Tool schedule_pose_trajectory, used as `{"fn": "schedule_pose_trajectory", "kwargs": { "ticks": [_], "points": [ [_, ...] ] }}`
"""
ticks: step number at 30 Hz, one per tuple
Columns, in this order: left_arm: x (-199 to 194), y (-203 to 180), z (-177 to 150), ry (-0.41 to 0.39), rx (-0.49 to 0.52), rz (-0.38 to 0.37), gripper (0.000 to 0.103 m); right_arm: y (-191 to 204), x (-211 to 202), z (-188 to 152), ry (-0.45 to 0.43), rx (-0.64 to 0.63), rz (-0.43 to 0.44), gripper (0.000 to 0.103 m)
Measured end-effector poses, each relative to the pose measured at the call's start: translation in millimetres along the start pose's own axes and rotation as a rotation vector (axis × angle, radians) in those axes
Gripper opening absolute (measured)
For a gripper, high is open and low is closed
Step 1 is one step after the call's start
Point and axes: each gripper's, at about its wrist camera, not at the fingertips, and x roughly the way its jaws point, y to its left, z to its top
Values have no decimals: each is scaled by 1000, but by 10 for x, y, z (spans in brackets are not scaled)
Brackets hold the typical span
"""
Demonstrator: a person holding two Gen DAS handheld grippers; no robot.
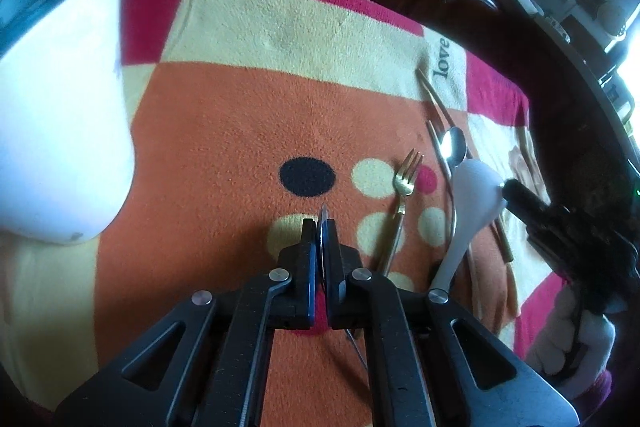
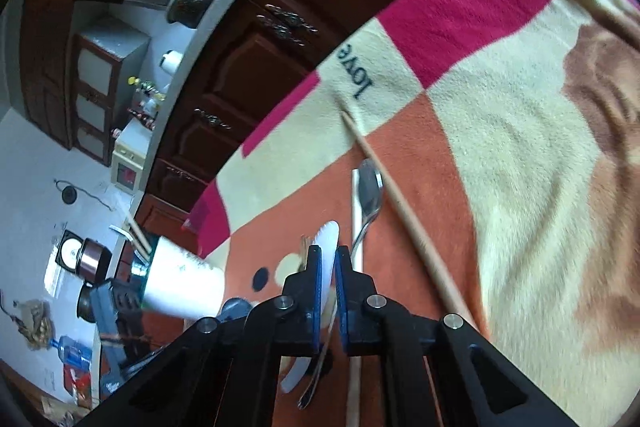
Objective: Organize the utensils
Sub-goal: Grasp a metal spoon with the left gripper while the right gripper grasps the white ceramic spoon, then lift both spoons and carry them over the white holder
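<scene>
A patchwork fleece blanket [image 1: 224, 115] covers the table, likely to keep the utensils from sliding. Left of the left gripper [image 1: 322, 227] stands a white cup [image 1: 60, 147], probably the holder. Right of its fingers lie a gold fork [image 1: 404, 187], a steel spoon [image 1: 452, 145] and chopsticks [image 1: 434, 99]. The right gripper [image 2: 328, 259] has its fingers clamped on the white ceramic spoon [image 2: 329, 239], bowl edge-on. The left fingers pinch a thin metal utensil, its tip poking beyond them.

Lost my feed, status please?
Left gripper shut on metal utensil. Right gripper shut on white spoon. Gold fork, chopsticks on blanket.
</scene>
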Motion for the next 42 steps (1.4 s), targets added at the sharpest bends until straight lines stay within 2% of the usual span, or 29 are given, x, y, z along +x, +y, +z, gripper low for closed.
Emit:
{"fn": "schedule_pose_trajectory", "kwargs": {
  "ticks": [5,11,17,20,27,36,42],
  "points": [
    [-182,-38,-49,-22,9,-15,1,196,-191,-79,-25,-40,12,4],
    [-448,-106,-95,-61,26,-34,1,477,-402,-125,-64,-128,-19,3],
    [-662,-110,-129,-88,36,-30,1,680,-490,-129,-82,-170,-22,2],
    [-732,-94,-148,-99,33,-27,1,711,-461,-134,-76,-182,-55,2],
    [-910,-67,-169,-125,24,-25,1,799,-551,-193,-80,-190,-42,1],
    [-1303,1,-78,-199,8,-32,1,1182,-731,-176,-108,-260,8,1],
    [-1582,78,-11,-247,11,8,1,1426,-727,-182,-109,-296,49,1]
  ]
}}
